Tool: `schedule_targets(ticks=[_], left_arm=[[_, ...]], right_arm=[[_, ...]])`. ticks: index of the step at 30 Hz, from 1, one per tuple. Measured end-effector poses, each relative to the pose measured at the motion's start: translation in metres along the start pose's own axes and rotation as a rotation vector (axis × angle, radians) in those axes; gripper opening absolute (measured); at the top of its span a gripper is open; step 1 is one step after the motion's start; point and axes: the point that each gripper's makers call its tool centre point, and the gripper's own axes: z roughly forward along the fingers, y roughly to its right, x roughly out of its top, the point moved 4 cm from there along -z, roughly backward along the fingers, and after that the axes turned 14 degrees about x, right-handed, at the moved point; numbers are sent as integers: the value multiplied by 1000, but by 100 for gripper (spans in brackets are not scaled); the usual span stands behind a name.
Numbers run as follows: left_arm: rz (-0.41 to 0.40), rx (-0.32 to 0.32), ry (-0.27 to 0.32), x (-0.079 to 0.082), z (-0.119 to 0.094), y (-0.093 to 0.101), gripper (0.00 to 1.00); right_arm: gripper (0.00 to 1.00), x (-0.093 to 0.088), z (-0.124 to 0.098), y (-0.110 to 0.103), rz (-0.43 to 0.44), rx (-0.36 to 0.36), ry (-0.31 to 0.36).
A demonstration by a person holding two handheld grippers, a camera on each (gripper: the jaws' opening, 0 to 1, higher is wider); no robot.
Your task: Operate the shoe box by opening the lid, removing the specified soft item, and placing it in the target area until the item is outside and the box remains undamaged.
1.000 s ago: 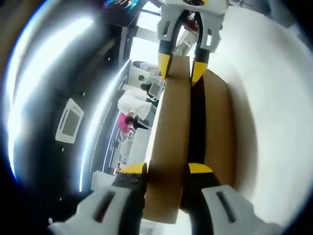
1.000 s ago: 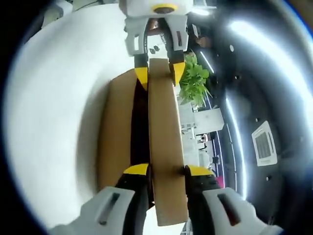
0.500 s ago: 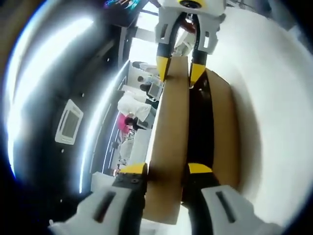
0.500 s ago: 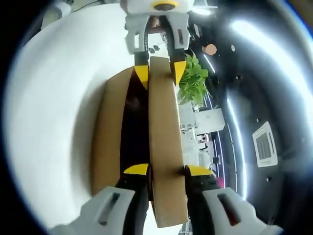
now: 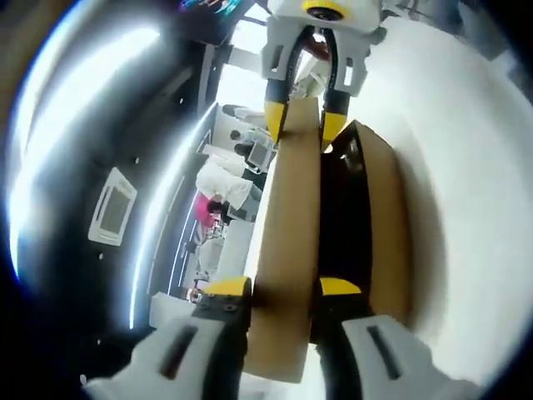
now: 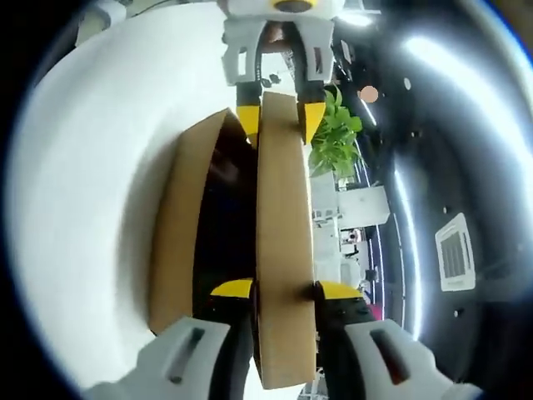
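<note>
Currently, item by item, tongs first:

1. Left gripper (image 5: 283,290): yellow-tipped jaws clamped on near end of cardboard lid (image 5: 291,250), one jaw each side of the panel edge. Seen also in right gripper view, at far end of lid (image 6: 277,119), same clamp.

2. Right gripper (image 6: 283,290): jaws likewise closed tight on the lid's edge (image 6: 283,250). Shows in left gripper view at lid's far end (image 5: 301,123), pinching it from opposite side.

3. Lid: brown cardboard, plain, held between both grippers at its two ends, lifted away from box along one long side; a dark wedge-shaped gap runs between lid and box.

4. Shoe box (image 5: 385,225): brown cardboard, sits on white table (image 5: 475,167). In right gripper view, box wall (image 6: 175,242) lies left of lid; in left gripper view, right of lid. Interior dark; contents can't be made out, so soft item's position can't be told.

5. Table: white, glossy, box's shadow on it (image 6: 92,208).

6. Background: green potted plant (image 6: 335,137) far side, beyond lid. Office space w/ desks, ceiling strip lights (image 5: 162,225), square ceiling vent (image 6: 456,250). People at far desks, one in pink top (image 5: 210,208).
</note>
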Motion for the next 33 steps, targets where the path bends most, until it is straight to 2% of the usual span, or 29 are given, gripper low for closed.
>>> schedule_targets(ticks=[8, 18, 22, 24, 25, 26, 27, 29, 33], left_arm=[[-12, -16, 6, 0, 2, -4, 30], [-34, -10, 31, 1, 0, -4, 32], [-182, -43, 119, 20, -13, -14, 36], [-230, -80, 204, 34, -24, -16, 36], [-289, -124, 265, 44, -31, -12, 36], [-320, -152, 291, 48, -34, -9, 36], [-373, -223, 338, 54, -39, 2, 36], [-399, -261, 350, 52, -38, 17, 36], [-369, -317, 345, 46, -27, 48, 36]], right_arm=[[27, 0, 0, 7, 46, 42, 20], [27, -1, -1, 4, 51, 46, 16], [27, -1, -2, 5, 57, 46, 15], [27, -2, -2, 5, 58, 46, 14], [27, -2, -2, 5, 60, 47, 15], [27, -2, -2, 6, 62, 48, 17], [27, -3, -2, 6, 65, 49, 19], [27, -3, -2, 7, 69, 50, 20], [27, -3, -2, 7, 69, 54, 17]])
